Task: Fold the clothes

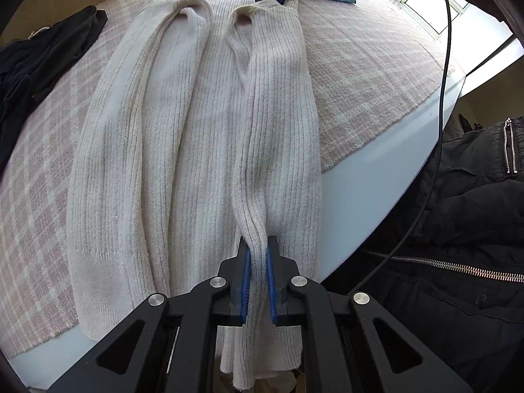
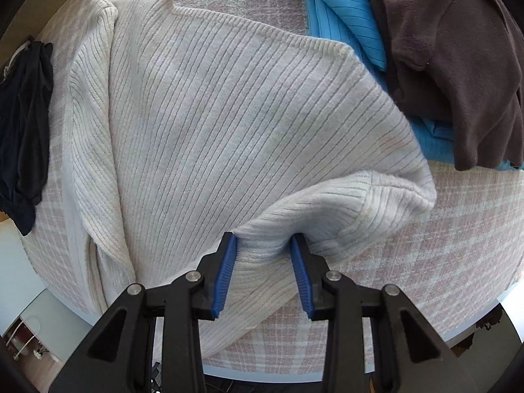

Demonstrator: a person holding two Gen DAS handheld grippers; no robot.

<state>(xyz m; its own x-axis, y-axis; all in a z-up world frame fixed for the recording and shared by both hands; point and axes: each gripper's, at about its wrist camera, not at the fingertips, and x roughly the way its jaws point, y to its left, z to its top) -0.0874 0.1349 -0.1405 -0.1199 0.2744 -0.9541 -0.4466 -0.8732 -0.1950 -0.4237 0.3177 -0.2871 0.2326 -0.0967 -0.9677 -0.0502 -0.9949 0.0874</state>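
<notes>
At the bed's edge, left gripper (image 1: 258,249) jaws pinch the cream sweater (image 1: 196,114) — right gripper (image 2: 263,245) jaws straddle its fold.

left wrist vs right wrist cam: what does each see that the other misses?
Left wrist only: the left gripper pinching a bunched ridge of the cream ribbed sweater, both sleeves laid lengthwise, a black zipped jacket and a cable.

Right wrist only: the neckline, a brown garment lying on the blue one, and the right gripper's pads either side of a sleeve fold.

Both: the sweater, the right gripper, the pink checked cover, a dark garment, blue cloth.
</notes>
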